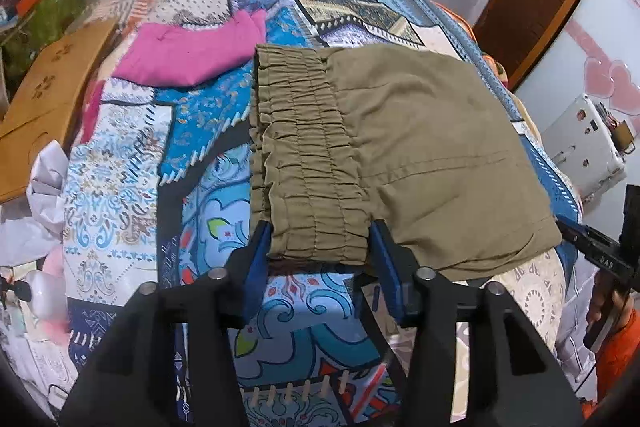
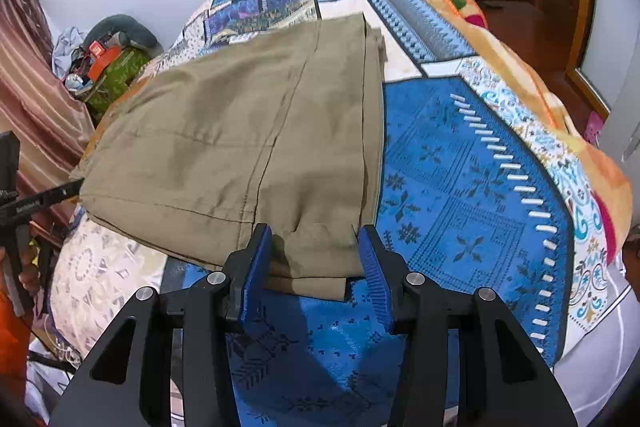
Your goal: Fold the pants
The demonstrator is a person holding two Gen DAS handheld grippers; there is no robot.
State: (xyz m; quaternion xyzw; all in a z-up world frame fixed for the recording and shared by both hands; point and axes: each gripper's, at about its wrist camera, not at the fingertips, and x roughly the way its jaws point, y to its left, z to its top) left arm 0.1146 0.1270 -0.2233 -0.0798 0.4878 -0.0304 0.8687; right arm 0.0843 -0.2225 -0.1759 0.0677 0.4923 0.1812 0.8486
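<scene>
Olive-khaki folded cotton pants (image 1: 400, 155) lie on the blue patchwork-quilted bed (image 2: 460, 187); left hand-held gripper (image 1: 320, 247) spreads around the elastic waistband, right hand-held gripper (image 2: 316, 247) spreads around the opposite corner.

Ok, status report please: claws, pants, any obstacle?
Both claws open, left claw astride waistband, right claw astride hem. Khaki pants folded on bedspread. Pink garment alongside, clear.

Olive pants (image 1: 420, 147): matt woven cloth, waistband gathered into rough elastic ridges, legs smooth with stitched seams. Patchwork bedspread (image 1: 192, 131): printed cloth, flat and matt. Pink garment (image 1: 188, 55): soft matt fabric. Left gripper (image 1: 320, 247) and right gripper (image 2: 316, 247): matt black plastic, blue ribbed pads, shiny metal pins.
</scene>
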